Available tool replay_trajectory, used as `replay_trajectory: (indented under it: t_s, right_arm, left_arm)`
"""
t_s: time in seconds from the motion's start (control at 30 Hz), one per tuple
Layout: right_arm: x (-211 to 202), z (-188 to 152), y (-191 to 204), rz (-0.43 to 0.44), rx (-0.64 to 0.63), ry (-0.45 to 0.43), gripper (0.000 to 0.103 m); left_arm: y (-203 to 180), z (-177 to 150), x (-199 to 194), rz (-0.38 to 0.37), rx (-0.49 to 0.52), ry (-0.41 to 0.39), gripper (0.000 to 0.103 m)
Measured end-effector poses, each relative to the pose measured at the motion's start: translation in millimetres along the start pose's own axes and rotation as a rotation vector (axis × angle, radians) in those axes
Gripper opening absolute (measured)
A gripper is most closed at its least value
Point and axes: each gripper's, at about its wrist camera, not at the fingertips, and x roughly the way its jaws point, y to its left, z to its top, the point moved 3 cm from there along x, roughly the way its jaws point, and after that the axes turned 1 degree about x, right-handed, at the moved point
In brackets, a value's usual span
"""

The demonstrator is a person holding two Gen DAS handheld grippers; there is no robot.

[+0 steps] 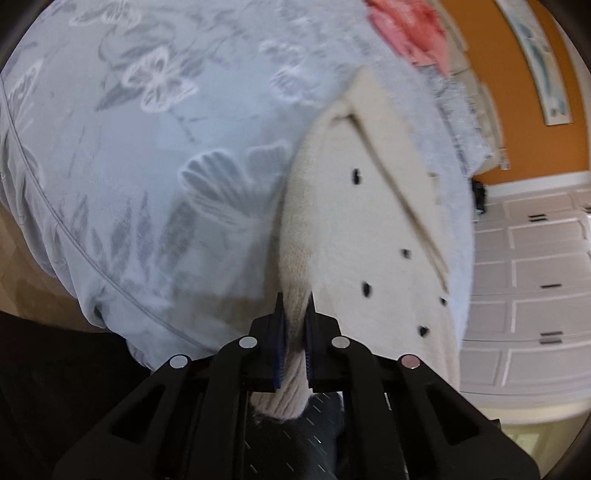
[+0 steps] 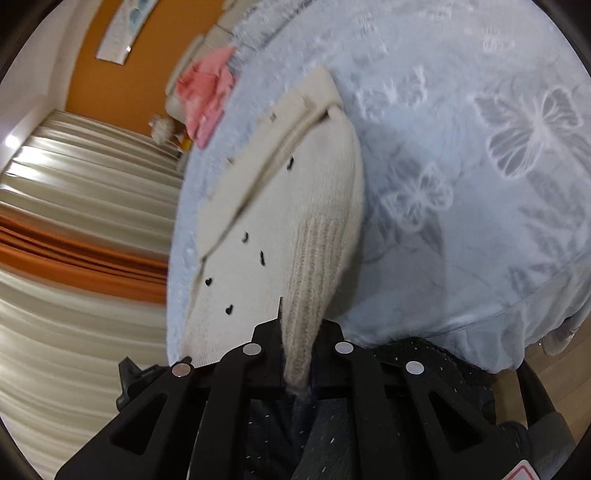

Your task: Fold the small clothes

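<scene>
A small cream knit garment with black heart dots (image 1: 369,229) lies on a pale blue butterfly-print bedspread (image 1: 166,155). My left gripper (image 1: 295,317) is shut on its ribbed cuff (image 1: 291,369), near the bed's edge. In the right wrist view the same garment (image 2: 266,229) lies folded along its length, and my right gripper (image 2: 297,325) is shut on another ribbed cuff (image 2: 310,277). Both cuffs are lifted slightly off the bedspread (image 2: 461,166).
A pink garment (image 1: 410,29) lies further back on the bed; it also shows in the right wrist view (image 2: 207,96). White panelled cupboards (image 1: 535,277) and an orange wall (image 1: 517,110) stand beyond the bed. Cream and orange curtains (image 2: 74,229) hang at the left.
</scene>
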Motion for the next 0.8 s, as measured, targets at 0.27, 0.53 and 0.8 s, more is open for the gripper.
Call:
replay_trajectory:
  t_s: [0.27, 0.53, 0.8]
  right_arm:
    - [-63, -36, -11, -0.006, -0.079, -0.015, 0.007]
    - [-112, -103, -35, -0.022, -0.065, 0.032, 0.007]
    - [-172, -128, -6, 0.041, -0.076, -0.027, 0.007]
  left_arm:
    - [-9, -34, -53, -0.103, 0.048, 0.017, 0.004]
    - [17, -103, -82, -0.13, 0.035, 0.119, 0.003]
    - [8, -121, -156, -0.245, 0.001, 0.06, 0.002]
